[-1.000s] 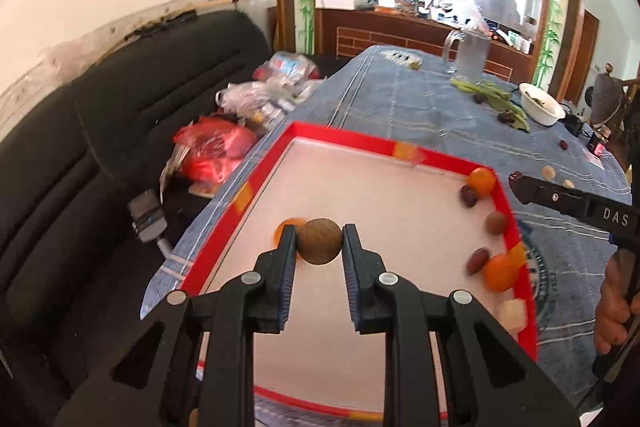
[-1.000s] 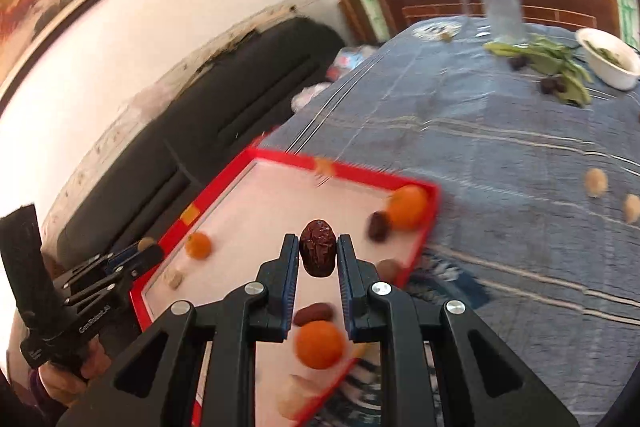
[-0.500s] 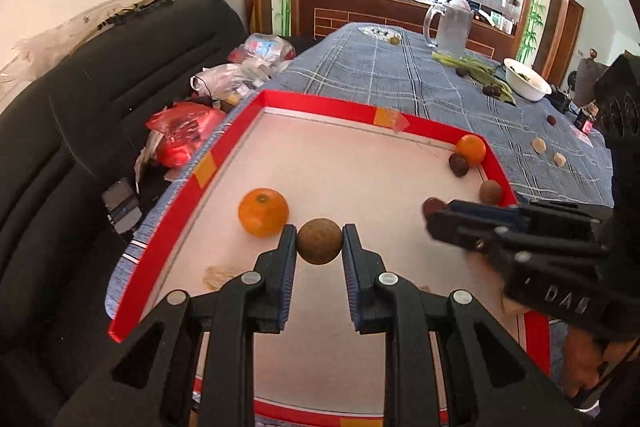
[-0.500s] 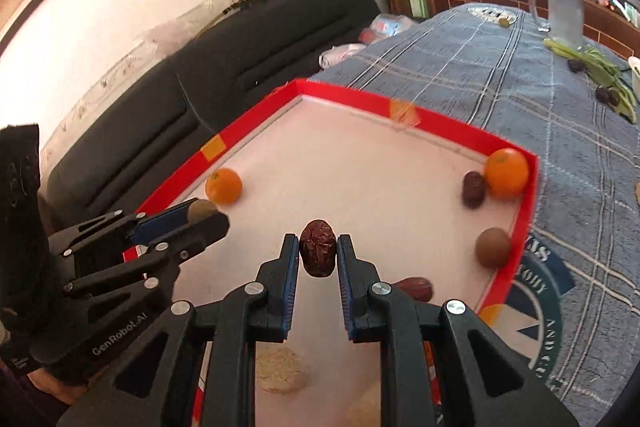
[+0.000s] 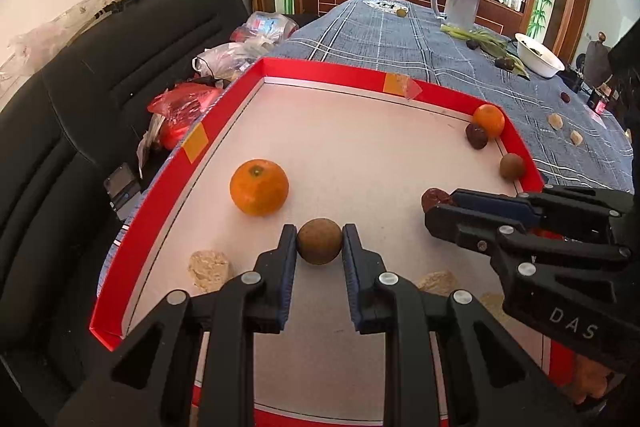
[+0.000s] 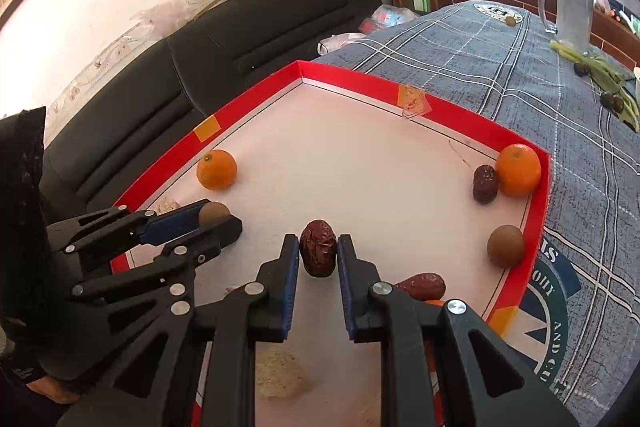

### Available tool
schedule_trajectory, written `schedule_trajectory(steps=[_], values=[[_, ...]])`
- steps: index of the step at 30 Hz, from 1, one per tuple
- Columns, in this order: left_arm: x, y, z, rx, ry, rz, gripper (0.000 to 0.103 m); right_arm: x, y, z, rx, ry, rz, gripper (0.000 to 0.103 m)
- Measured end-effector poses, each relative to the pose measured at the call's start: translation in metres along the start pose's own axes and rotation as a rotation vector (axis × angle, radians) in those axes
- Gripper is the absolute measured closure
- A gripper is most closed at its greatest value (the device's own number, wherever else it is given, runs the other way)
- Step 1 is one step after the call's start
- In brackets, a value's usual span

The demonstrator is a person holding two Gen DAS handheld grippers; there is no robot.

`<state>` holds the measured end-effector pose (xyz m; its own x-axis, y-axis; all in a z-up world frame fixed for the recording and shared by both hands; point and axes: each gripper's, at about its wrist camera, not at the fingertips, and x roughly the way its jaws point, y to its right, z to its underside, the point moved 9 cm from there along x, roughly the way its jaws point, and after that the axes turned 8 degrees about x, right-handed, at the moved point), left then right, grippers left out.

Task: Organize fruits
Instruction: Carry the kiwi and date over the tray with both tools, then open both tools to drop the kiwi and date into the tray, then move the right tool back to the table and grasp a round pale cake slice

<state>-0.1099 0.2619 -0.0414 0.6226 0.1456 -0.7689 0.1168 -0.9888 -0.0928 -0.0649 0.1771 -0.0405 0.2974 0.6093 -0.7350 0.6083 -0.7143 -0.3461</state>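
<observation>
A round brown fruit [image 5: 319, 241] is clamped between the narrowly parted fingers of the left gripper [image 5: 319, 247], low over the white floor of the red-rimmed tray [image 5: 320, 75]. A wrinkled dark red date [image 6: 318, 253] is gripped in the same way by the right gripper [image 6: 318, 259], also over the tray floor. In the left wrist view the right gripper [image 5: 436, 205] is seen to the right of the left one, with the date [image 5: 434, 197] showing at its tips.

Compared with half a second ago, both grippers have been brought lower and nearer the tray floor, and the loose fruits appear larger. Both grips are unchanged.

Ahead and to the left of the left gripper an orange [image 5: 259, 187] lies on the tray floor, with a pale crumbly piece [image 5: 210, 269] nearer, beside the left finger. In the far right corner a second orange [image 6: 517, 169] is seen touching a dark date [image 6: 485, 183], and a brown fruit [image 6: 505, 245] lies against the right rim. Another reddish date [image 6: 422, 285] lies just right of the right gripper.
</observation>
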Motion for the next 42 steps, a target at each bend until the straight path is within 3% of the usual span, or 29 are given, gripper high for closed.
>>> schedule_trajectory(steps=[9,14,19,22,30,33,42], values=[[0.000,0.001,0.001,0.011,-0.014,-0.018,0.078,0.003,0.000,0.000,-0.024,-0.011,0.024,0.085],[-0.001,-0.001,0.002,0.006,-0.024,-0.023,0.077,-0.002,0.000,0.000,0.003,-0.008,-0.027,0.077],[-0.010,-0.002,-0.001,0.007,-0.011,-0.048,0.060,-0.021,0.012,-0.008,0.066,0.053,-0.070,0.077],[-0.016,0.000,-0.006,0.012,0.003,-0.059,0.060,-0.038,0.027,-0.016,0.097,0.099,-0.072,0.077],[-0.028,0.033,-0.029,0.077,0.031,-0.059,0.057,-0.075,0.097,-0.029,0.195,0.173,0.007,0.073],[-0.033,0.060,-0.045,0.119,0.055,-0.042,0.047,-0.092,0.134,-0.036,0.215,0.214,0.077,0.073],[-0.024,0.160,-0.104,0.232,0.105,0.054,0.043,-0.128,0.279,-0.029,0.393,0.273,0.260,0.072]])
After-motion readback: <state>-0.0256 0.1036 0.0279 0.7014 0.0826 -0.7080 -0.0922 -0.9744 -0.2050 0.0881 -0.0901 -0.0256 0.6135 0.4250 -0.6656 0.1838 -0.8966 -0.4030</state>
